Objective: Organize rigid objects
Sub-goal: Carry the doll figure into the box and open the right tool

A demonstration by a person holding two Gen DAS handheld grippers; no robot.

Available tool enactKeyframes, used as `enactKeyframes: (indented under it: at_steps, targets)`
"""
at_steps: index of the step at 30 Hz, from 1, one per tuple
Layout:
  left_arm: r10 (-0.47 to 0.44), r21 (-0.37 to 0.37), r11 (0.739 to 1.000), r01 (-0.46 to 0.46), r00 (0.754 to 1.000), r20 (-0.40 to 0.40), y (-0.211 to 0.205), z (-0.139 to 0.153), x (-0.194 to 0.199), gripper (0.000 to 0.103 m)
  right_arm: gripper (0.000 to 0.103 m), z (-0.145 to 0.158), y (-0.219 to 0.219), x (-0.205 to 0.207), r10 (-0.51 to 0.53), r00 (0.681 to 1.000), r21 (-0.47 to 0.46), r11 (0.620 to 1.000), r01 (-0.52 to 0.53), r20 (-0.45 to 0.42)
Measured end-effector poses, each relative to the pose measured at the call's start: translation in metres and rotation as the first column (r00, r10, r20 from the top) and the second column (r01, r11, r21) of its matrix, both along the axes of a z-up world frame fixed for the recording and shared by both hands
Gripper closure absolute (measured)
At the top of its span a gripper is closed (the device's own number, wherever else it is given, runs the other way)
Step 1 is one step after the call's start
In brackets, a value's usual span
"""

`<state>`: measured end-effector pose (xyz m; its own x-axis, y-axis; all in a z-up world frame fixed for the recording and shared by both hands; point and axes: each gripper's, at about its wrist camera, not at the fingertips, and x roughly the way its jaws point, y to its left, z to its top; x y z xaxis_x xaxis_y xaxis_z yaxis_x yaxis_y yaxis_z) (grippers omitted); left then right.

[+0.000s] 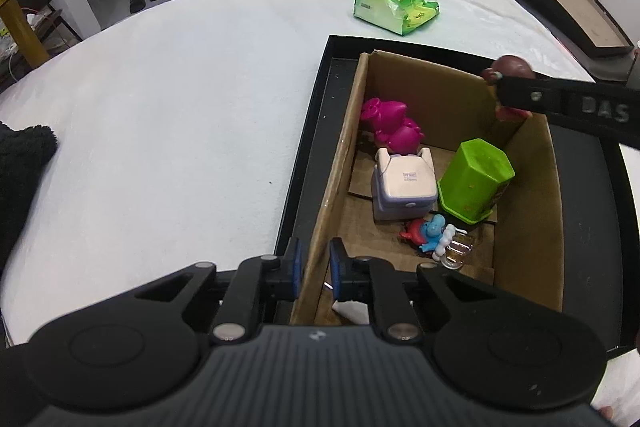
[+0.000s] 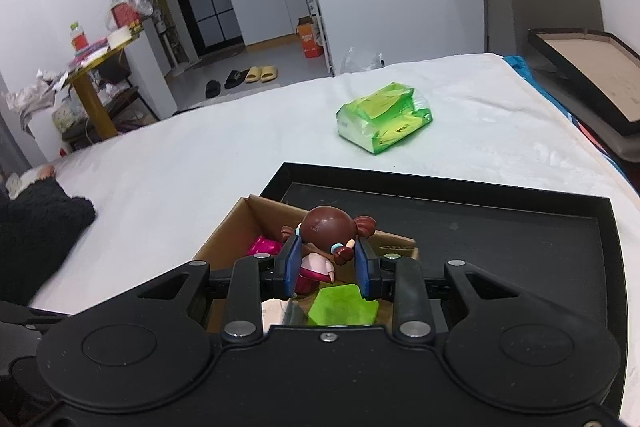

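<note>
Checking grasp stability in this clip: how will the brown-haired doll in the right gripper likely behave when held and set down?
The doll looks like rigid moulded plastic, so it probably won't flex between the right gripper pads. Its glossy round head may slip or pivot. The large head over a small body suggests it could tip when set in the cardboard box.

"DAS" raised letters on right gripper finger, other labels illegible

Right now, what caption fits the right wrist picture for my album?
The right gripper holds a brown-haired doll over the cardboard box of toys.
</note>
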<state>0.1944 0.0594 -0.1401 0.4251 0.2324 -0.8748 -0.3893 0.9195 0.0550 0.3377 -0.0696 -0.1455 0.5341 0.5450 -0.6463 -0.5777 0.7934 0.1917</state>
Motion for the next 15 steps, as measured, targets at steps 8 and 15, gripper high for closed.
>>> enactKeyframes:
  at_steps: [8,15]
  targets:
    - [-0.012,-0.021,1.000,0.012,1.000,0.001,0.004,0.000,-0.001,0.090,0.075,-0.006,0.019,0.000,0.051,0.999,-0.015,0.999,-0.051,0.004]
    - [-0.026,-0.029,0.999,0.025,0.999,-0.034,0.004,-0.002,0.002,0.089,0.055,-0.022,0.015,-0.002,0.005,1.000,-0.093,0.996,-0.006,-0.009]
